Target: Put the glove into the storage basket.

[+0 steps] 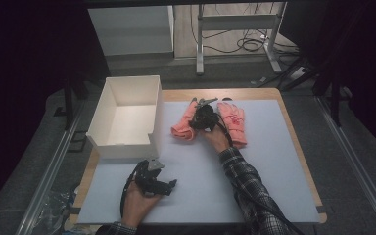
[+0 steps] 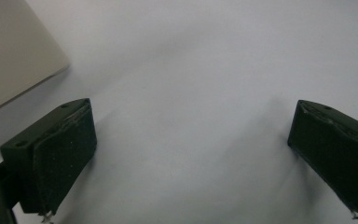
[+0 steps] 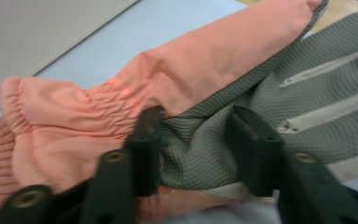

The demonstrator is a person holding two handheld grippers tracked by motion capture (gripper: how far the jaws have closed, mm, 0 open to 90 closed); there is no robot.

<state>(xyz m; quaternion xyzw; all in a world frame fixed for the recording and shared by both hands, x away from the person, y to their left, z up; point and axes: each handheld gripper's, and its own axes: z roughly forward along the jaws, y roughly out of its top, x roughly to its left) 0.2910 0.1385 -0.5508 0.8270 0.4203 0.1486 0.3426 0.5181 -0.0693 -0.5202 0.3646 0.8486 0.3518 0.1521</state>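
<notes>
**A:** What is the right gripper doing to that salmon-pink padded glove with the grey textured palm?

**B:** It is pinching a fold of the grey palm fabric; the two black jaws are pressing into the cloth from both sides, just below the elastic wrist gather. The glove is lying on the pale blue table mat, near the far edge, just right of the open white rectangular box.

**A:** Is the bite good enough?

**B:** I'm judging it shallow. It is taking only a bunched ridge of the palm, so the glove may be slipping out when lifted. Pushing deeper, so the pink shell is also caught, would be safer.

**A:** And the second pink glove?

**B:** It is lying flat just to the right, fingers pointing away. Lifting straight up keeps from dragging it.

**A:** The left gripper?

**B:** It is resting near the box's front corner with its jaws standing wide apart over bare mat, holding nothing.
</notes>
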